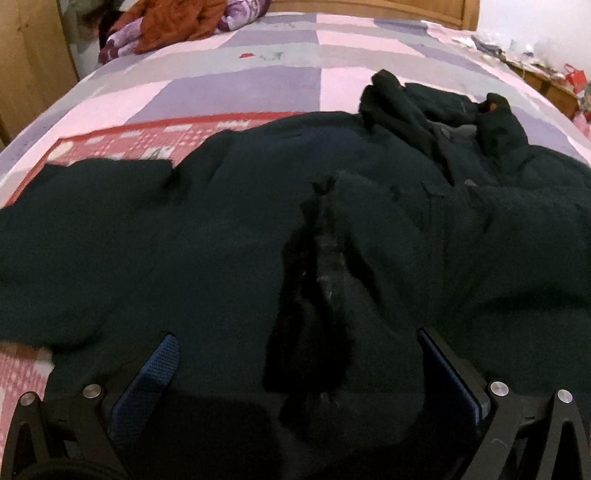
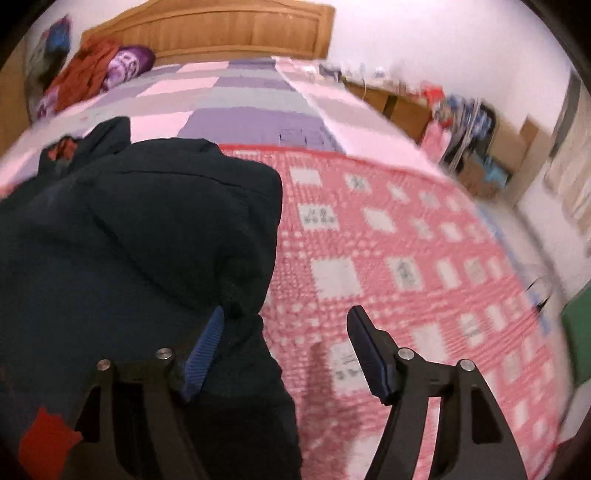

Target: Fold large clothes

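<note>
A large dark coat (image 1: 258, 206) lies spread over a bed (image 1: 236, 85), covering most of its near half. Under it lies a red-and-white patterned blanket (image 2: 406, 258), and beyond that a quilt (image 2: 236, 107) of pink, lilac and grey squares runs to the wooden headboard (image 2: 221, 33). In the left wrist view the left gripper (image 1: 295, 354) points down at the coat with its jaws wide apart; a raised fold of the dark cloth, with a strip of black fur trim (image 1: 314, 295) along it, sits between the blue pads (image 1: 147, 373), but neither pad presses on it. A sleeve reaches to the left, and the collar is bunched at the upper right. In the right wrist view the right gripper (image 2: 284, 350) hovers at the coat's edge, jaws apart: its left finger lies over the dark cloth, its right finger over the bare blanket, and nothing is clamped between them. The coat fills the left of that view and its edge falls between the fingers. An orange garment (image 2: 92, 70) and a purple printed pillow (image 2: 129, 62) lie heaped by the headboard. Cluttered wooden furniture (image 2: 406, 107) stands along the wall beside the bed, blurred.
</note>
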`<state>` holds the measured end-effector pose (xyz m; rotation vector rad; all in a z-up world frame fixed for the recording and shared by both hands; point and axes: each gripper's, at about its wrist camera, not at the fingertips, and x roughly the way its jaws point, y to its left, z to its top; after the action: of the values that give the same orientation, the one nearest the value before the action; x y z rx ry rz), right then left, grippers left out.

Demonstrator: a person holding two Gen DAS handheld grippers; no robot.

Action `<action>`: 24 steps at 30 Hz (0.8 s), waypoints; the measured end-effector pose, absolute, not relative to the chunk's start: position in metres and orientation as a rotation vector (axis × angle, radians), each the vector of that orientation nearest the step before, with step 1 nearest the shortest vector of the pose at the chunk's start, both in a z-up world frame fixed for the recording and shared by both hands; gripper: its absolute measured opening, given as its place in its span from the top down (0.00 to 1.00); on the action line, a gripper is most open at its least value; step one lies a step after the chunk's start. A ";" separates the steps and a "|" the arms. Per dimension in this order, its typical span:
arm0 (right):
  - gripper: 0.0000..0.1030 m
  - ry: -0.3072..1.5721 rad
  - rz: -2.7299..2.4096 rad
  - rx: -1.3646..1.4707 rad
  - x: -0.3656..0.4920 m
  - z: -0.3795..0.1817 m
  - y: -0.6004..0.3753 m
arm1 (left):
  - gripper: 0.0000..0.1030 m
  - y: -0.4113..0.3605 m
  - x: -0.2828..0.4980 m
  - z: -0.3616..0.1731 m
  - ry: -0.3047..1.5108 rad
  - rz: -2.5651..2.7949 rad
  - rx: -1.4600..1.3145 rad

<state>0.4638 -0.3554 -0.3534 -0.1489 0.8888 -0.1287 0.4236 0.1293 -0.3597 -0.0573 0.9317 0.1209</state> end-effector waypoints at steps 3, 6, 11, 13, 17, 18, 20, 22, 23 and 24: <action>0.32 0.847 -0.127 -0.161 0.458 -0.341 -0.337 | 0.00 0.131 0.409 -0.355 0.923 0.119 -0.034; 0.32 0.806 -0.019 -0.154 0.447 -0.329 -0.298 | 0.00 0.136 0.395 -0.350 0.914 0.133 -0.006; 0.31 0.868 0.052 -0.207 0.448 -0.353 -0.270 | 0.00 0.171 0.388 -0.367 1.019 0.257 -0.041; 0.31 0.884 0.013 -0.157 0.448 -0.349 -0.278 | 0.00 0.191 0.379 -0.371 1.047 0.288 -0.105; 0.31 0.857 0.008 -0.188 0.432 -0.336 -0.265 | 0.00 0.200 0.346 -0.364 1.017 0.263 -0.119; 0.31 0.845 0.025 -0.196 0.424 -0.334 -0.254 | 0.00 0.197 0.336 -0.363 1.018 0.248 -0.106; 0.31 0.835 0.063 -0.196 0.413 -0.332 -0.238 | 0.00 0.187 0.318 -0.364 1.034 0.201 -0.106; 0.31 0.841 0.111 -0.171 0.402 -0.332 -0.211 | 0.00 0.175 0.299 -0.368 1.057 0.161 -0.105; 0.31 0.845 0.130 -0.161 0.398 -0.333 -0.198 | 0.00 0.169 0.292 -0.370 1.066 0.154 -0.092; 0.31 0.850 0.152 -0.150 0.394 -0.333 -0.183 | 0.00 0.164 0.284 -0.373 1.074 0.149 -0.080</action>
<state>0.3942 -0.1827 -0.3334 -0.1499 0.8501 0.1517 0.2838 0.1642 -0.3733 -0.0797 1.0736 0.1486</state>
